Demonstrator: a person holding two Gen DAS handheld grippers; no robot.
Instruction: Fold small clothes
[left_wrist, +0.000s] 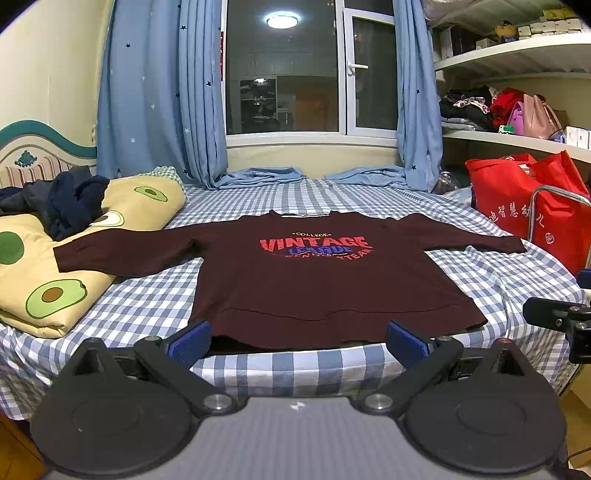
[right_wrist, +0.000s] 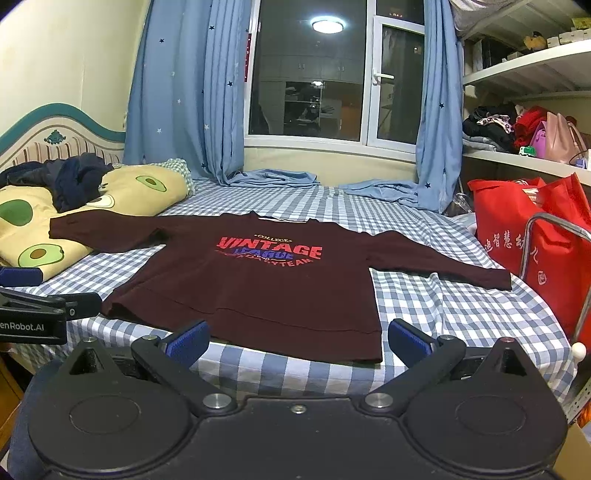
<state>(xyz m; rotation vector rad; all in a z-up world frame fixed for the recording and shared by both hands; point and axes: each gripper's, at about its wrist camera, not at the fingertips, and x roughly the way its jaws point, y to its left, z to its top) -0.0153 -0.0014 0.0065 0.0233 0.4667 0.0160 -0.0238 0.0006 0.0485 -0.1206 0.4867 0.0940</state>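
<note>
Warm, fairly dim indoor light fills both views. Its source seems to be a round ceiling lamp (left_wrist: 282, 19), seen only as a bright reflection in the dark window (left_wrist: 284, 74). Shadows are soft. Fisheye bending curves the edges, the corners go black, and focus holds reasonably sharp throughout.

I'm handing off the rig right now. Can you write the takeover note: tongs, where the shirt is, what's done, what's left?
Left tongs: open, empty, at the near bed edge by the hem.
Right tongs: open, empty, by the hem's right corner.
Maroon long-sleeved shirt: flat on the checked bedsheet, print up, collar toward the window, both sleeves spread out. Left sleeve end lies over the avocado-print quilt.
Done: shirt laid out flat; no fold made.
Left: fold both sleeves in, then fold the body. A dark clothes pile sits on the quilt.
</note>
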